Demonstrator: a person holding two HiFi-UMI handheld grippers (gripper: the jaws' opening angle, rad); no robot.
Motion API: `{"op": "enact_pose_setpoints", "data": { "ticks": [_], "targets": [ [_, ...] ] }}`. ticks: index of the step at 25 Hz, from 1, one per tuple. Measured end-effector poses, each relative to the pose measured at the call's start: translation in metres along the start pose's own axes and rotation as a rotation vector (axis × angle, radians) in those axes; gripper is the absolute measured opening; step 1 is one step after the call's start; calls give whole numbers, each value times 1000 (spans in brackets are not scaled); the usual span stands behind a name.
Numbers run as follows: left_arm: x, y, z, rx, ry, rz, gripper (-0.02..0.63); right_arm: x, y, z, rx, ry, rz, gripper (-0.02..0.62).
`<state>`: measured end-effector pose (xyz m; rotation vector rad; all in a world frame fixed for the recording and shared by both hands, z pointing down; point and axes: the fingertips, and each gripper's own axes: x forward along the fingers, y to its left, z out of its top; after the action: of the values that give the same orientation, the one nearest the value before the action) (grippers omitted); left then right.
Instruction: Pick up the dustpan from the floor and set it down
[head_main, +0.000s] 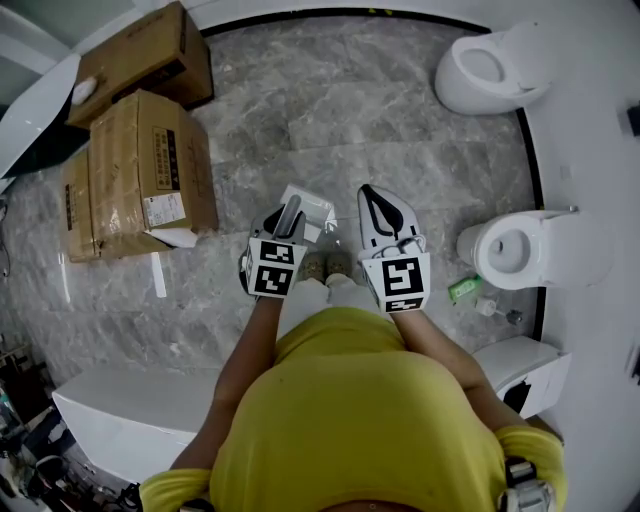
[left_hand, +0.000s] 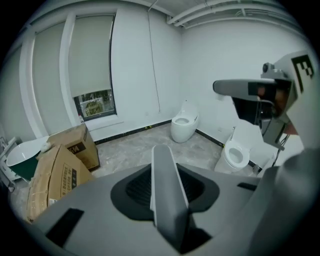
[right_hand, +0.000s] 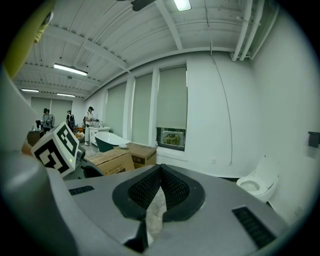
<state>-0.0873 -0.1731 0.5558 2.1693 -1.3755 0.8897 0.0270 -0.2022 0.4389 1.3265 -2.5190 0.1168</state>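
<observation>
The dustpan (head_main: 314, 211) is pale, with a grey handle (head_main: 291, 214), and hangs just above the marble floor in front of my feet. My left gripper (head_main: 283, 226) is shut on that handle. In the left gripper view the handle (left_hand: 166, 186) runs up between the dark pads (left_hand: 134, 189), and the pan itself is hidden. My right gripper (head_main: 371, 194) is beside it on the right, its jaws meeting at the tips with nothing held. In the right gripper view the right gripper (right_hand: 160, 171) shows pads touching at the top.
Cardboard boxes (head_main: 150, 170) stand at the left. One toilet (head_main: 490, 65) is at the far right and another (head_main: 530, 248) at the near right, with a green bottle (head_main: 464, 288) by its base. A white fixture (head_main: 130, 410) lies behind me on the left.
</observation>
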Motion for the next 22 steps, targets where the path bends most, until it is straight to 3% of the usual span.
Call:
{"op": "enact_pose_setpoints", "data": {
  "ticks": [13,22],
  "targets": [
    [-64,-17,53,14,-128,-34,120,-5,17,5,-13,-18,35,12],
    [-78,-17,91,19,-220,-24,120,-8,12,10,-18,-33,25,12]
  ]
}}
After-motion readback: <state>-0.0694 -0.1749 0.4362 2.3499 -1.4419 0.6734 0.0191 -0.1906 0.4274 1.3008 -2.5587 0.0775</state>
